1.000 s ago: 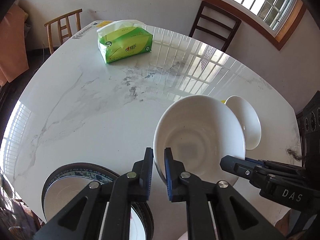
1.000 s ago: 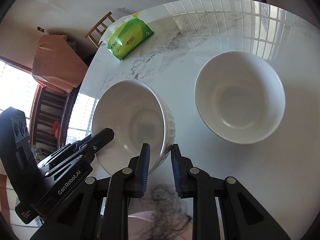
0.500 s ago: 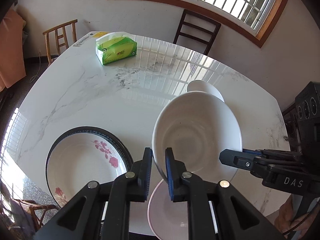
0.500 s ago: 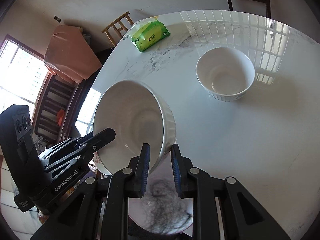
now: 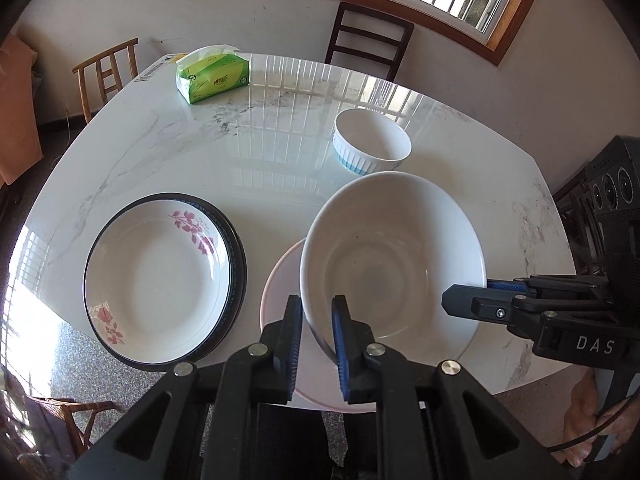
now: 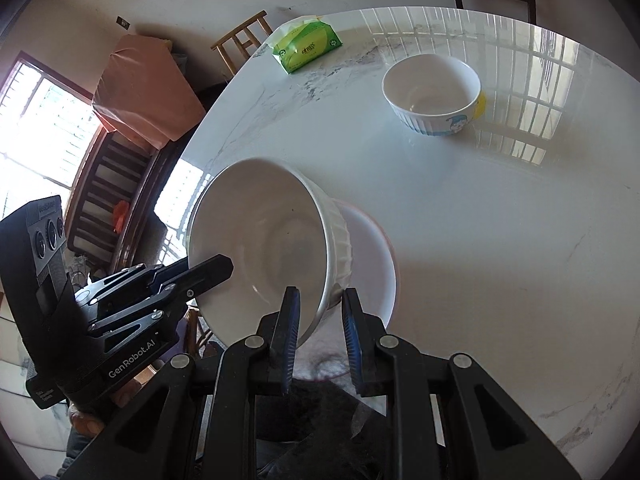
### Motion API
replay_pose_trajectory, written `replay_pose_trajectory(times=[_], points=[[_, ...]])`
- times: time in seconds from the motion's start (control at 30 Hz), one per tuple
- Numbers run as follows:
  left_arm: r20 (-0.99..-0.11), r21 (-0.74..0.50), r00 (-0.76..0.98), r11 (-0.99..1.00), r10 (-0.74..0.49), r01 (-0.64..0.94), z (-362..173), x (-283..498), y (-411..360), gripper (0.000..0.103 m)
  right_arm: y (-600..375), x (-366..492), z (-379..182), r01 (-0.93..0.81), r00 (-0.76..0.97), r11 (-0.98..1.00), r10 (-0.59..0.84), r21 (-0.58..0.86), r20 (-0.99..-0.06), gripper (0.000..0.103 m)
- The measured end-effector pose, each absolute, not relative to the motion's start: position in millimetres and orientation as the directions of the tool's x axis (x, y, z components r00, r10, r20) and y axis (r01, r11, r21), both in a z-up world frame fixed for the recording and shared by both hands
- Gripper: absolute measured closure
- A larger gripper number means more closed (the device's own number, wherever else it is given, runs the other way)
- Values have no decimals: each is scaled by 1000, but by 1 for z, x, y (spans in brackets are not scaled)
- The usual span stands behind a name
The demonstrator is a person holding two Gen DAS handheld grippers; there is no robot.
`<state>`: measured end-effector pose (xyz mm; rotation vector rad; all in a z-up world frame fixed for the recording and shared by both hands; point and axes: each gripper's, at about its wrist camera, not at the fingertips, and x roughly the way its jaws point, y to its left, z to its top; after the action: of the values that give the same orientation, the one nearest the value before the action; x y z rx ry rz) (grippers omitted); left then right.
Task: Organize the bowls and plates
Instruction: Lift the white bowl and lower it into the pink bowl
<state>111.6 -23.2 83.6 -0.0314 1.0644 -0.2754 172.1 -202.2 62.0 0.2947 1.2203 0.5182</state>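
A large white bowl is carried tilted above a pink-rimmed white plate at the lower centre of the left wrist view; whether its base touches the plate cannot be told. The left gripper is clamped on the bowl's near rim, one finger inside and one outside. The right gripper straddles the opposite rim in the lower centre of the right wrist view; its outer finger appears to stand slightly off the ribbed wall, so whether it pinches the rim cannot be told. At the left of the left wrist view, a floral plate rests on a dark-rimmed plate, which suggests the plates are partly stacked. A small ribbed bowl stands alone in the upper right of the marble table, well apart from the large bowl. A green tissue pack lies at the far upper left. Judged from this layout, the plates are largely grouped; the carried bowl has yet to be set down, and the two bowls remain to be brought together.
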Motion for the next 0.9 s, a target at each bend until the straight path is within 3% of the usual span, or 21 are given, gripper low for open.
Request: replay_pose_trajectory(times=[0.9], points=[[-875,-130,434,967,-215,217,58,83,-27,87,-198,151,37,-194,215,848,528,494,-822,81]])
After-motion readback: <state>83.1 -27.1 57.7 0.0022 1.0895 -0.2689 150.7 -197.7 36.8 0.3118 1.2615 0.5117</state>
